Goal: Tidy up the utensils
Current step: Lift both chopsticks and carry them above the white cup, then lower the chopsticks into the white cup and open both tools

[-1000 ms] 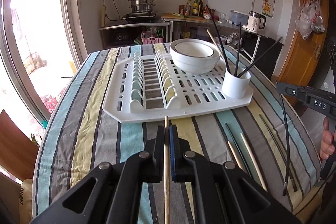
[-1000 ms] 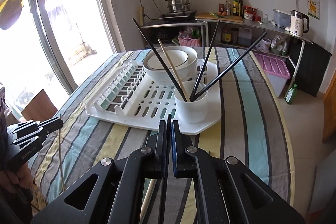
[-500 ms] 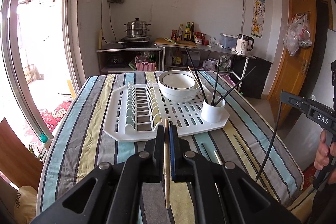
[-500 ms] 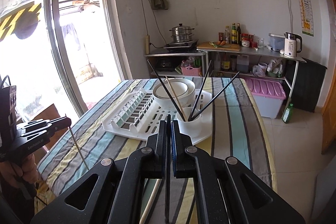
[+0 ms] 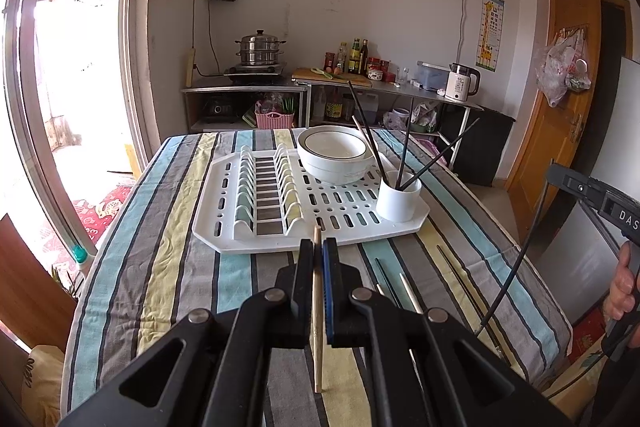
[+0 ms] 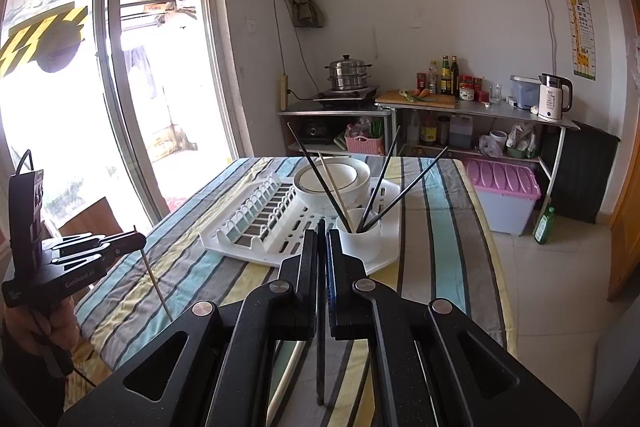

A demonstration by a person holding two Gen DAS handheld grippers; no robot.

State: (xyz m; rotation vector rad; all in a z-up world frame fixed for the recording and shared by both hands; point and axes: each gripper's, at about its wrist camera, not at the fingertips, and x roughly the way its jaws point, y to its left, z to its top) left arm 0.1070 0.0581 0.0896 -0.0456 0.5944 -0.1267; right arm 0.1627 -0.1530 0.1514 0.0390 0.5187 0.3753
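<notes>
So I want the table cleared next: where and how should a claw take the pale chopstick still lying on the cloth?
Grip the pale chopstick near its middle, coming straight down from above with the fingers either side of the shaft. It lies flat on the striped tablecloth, thin and round, with dark chopsticks close alongside, so a side approach would likely nudge those.

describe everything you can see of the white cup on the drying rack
The white cup is a plain, smooth cylinder, plastic or ceramic by its look, with no handle showing. It stands upright on the perforated flat part of the white drying rack, at its near right corner, just in front of the stacked white bowls. Four chopsticks lean out of it at splayed angles: three dark chopsticks and one pale wooden chopstick. Neither pair of tongs touches it.
</notes>
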